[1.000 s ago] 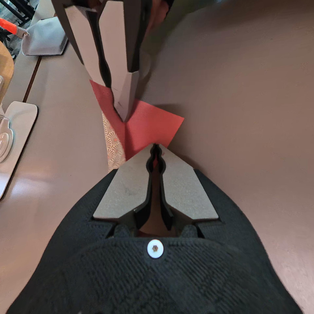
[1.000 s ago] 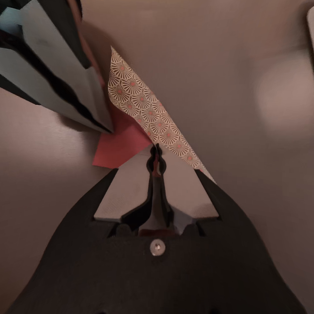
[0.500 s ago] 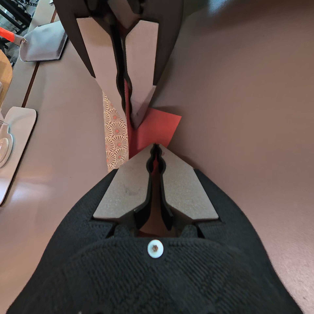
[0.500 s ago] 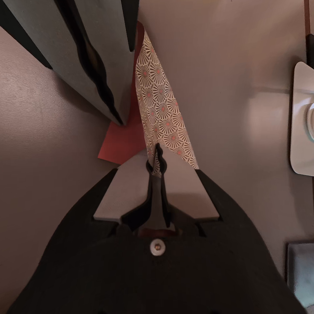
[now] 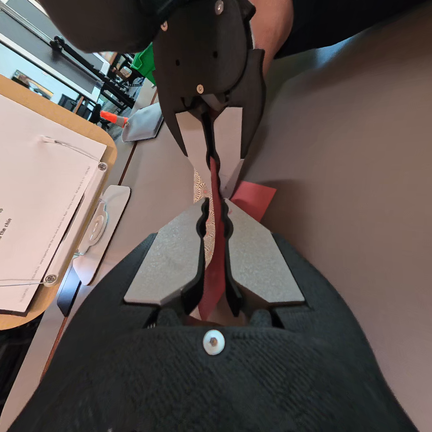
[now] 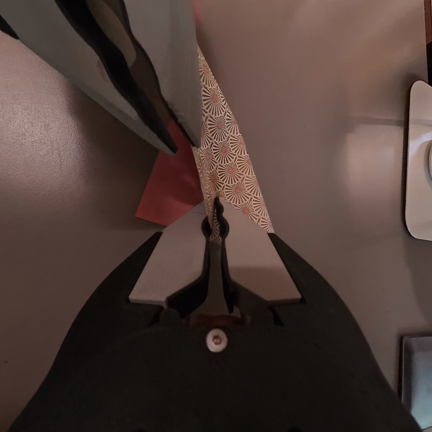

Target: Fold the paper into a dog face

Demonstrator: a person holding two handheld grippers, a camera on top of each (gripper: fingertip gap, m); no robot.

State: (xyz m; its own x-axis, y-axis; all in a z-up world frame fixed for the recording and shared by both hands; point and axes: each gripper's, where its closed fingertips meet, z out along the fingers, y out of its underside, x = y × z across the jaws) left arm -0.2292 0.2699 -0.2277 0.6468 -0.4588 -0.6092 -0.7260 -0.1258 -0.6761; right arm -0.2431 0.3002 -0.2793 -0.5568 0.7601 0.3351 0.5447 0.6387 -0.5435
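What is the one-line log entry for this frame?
left gripper: open around paper | right gripper: shut on paper | paper: lifted off table

The left black two-finger gripper with grey finger plates (image 5: 215,205) fills the lower centre of the left wrist view, its jaws parted by a narrow gap with the red and patterned paper (image 5: 215,233) running between them; whether they grip it cannot be told; in the right wrist view it slants in from the upper left (image 6: 183,149). The right black gripper with grey plates (image 6: 216,203) sits low and centre, jaws closed on the paper (image 6: 224,149); in the left wrist view it hangs from the top centre (image 5: 218,184), tips downward.
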